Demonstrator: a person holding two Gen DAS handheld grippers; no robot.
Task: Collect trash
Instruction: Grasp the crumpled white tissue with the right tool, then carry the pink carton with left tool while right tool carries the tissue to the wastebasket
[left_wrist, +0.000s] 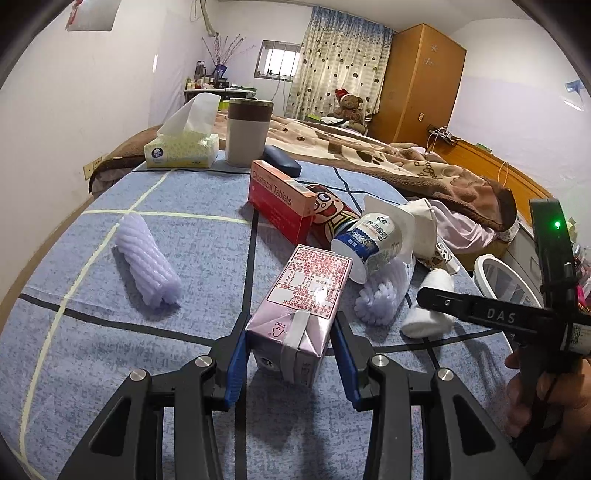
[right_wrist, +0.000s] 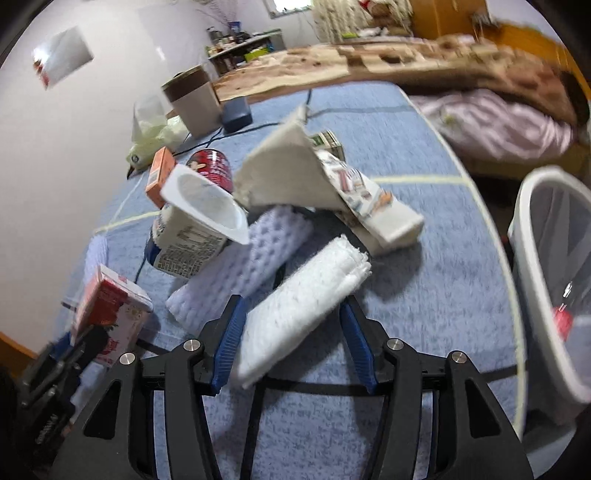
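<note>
Left tongs (left_wrist: 290, 354) pinch a glossy pink carton (left_wrist: 299, 314) between blue pads; right tongs (right_wrist: 291, 345) stand parted, loosely straddling a fluffy white folded cloth (right_wrist: 299, 306). Beyond it lie a ribbed lilac roll (right_wrist: 243, 266) and yogurt cup (right_wrist: 195, 225); right, a white bin (right_wrist: 546, 273).

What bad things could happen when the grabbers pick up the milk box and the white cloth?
The left gripper holds only the near end of the pink carton, so it might tip or slip out. Its far end lies close to the yogurt cup, which may get knocked. The right gripper straddles the white rolled cloth with a gap on one side, so it could slide or unroll.
</note>
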